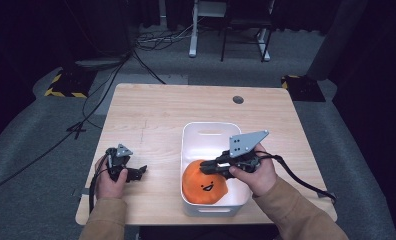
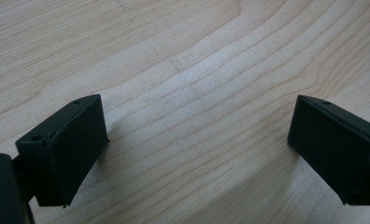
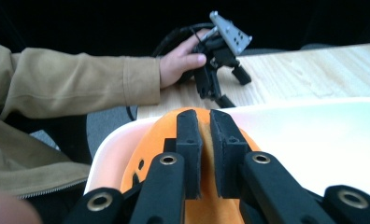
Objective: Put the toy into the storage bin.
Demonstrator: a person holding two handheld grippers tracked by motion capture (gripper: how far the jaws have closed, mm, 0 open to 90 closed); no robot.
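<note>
An orange plush toy (image 1: 204, 188) with a small smiling face lies in the near left part of a white bin (image 1: 211, 125). My right gripper (image 1: 205, 169) reaches in from the right and is shut on the top of the toy. In the right gripper view its jaws (image 3: 205, 122) stand close together with a fold of the orange toy (image 3: 148, 142) pinched between them. At the table's left, my left gripper (image 1: 141, 171) rests low with its jaws wide apart. Bare wood lies between its jaws (image 2: 197, 144).
The bin's far half (image 3: 314, 140) is bare white. The wooden table (image 1: 156, 115) has a round cable hole (image 1: 238, 99) at the back right. The left hand, in a tan sleeve (image 3: 80, 86), holds its gripper (image 3: 233, 87) near the table's front edge. Cables lie on the floor beyond.
</note>
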